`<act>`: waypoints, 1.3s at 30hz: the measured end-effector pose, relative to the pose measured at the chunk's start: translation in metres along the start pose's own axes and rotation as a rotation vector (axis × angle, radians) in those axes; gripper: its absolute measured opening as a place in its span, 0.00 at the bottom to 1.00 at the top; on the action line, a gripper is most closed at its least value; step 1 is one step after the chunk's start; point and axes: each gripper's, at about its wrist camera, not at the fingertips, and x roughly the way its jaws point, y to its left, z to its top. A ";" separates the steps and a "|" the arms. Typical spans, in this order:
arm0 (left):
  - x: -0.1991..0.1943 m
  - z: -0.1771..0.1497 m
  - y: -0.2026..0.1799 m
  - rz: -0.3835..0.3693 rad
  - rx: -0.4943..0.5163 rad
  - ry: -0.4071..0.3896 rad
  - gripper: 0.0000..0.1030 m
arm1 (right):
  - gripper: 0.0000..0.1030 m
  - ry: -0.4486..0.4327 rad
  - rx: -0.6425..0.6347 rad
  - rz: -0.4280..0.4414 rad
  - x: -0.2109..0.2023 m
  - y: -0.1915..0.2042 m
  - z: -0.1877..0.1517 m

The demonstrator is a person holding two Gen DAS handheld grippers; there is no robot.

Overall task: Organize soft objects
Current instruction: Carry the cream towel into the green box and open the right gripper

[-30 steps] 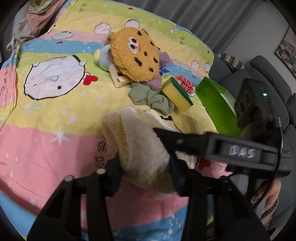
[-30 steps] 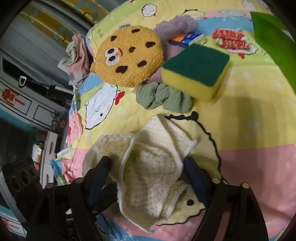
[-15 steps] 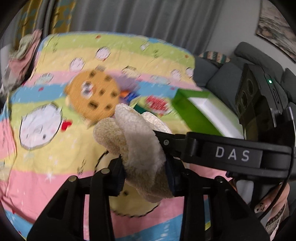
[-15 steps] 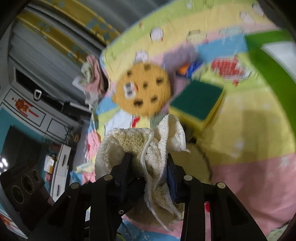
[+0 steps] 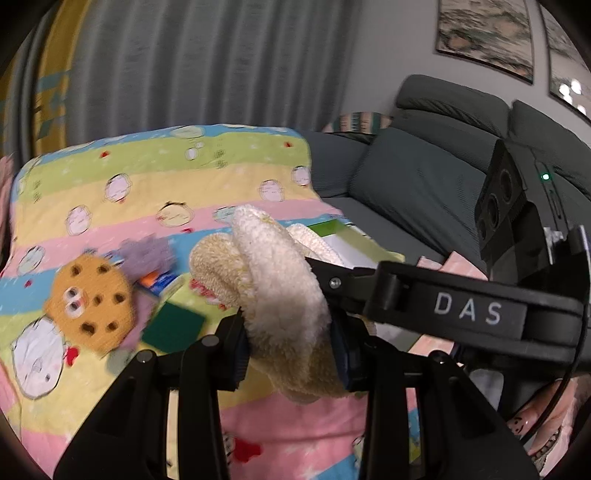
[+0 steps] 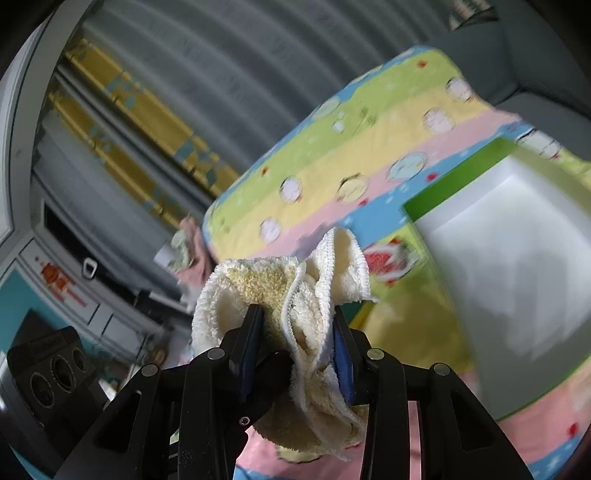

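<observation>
Cream towel (image 5: 284,295) lifted off blanket (image 5: 155,192), green-rimmed box (image 6: 509,266) probably right-view clearest

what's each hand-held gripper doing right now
left hand-held gripper: shut on the cream towel.
right hand-held gripper: just closed, shut on the same cream towel.

Home living room: grey sofa (image 5: 417,177), curtains (image 5: 207,62), framed pictures (image 5: 484,33).
</observation>
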 end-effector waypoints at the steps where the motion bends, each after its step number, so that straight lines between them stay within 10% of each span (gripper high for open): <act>1: 0.005 0.004 -0.007 -0.011 0.014 -0.001 0.33 | 0.38 -0.015 -0.004 -0.014 -0.004 -0.002 0.003; 21: 0.114 0.014 -0.071 -0.227 0.058 0.147 0.33 | 0.38 -0.133 0.150 -0.269 -0.043 -0.104 0.034; 39: 0.151 0.001 -0.075 -0.247 -0.035 0.289 0.48 | 0.38 -0.109 0.219 -0.461 -0.040 -0.143 0.033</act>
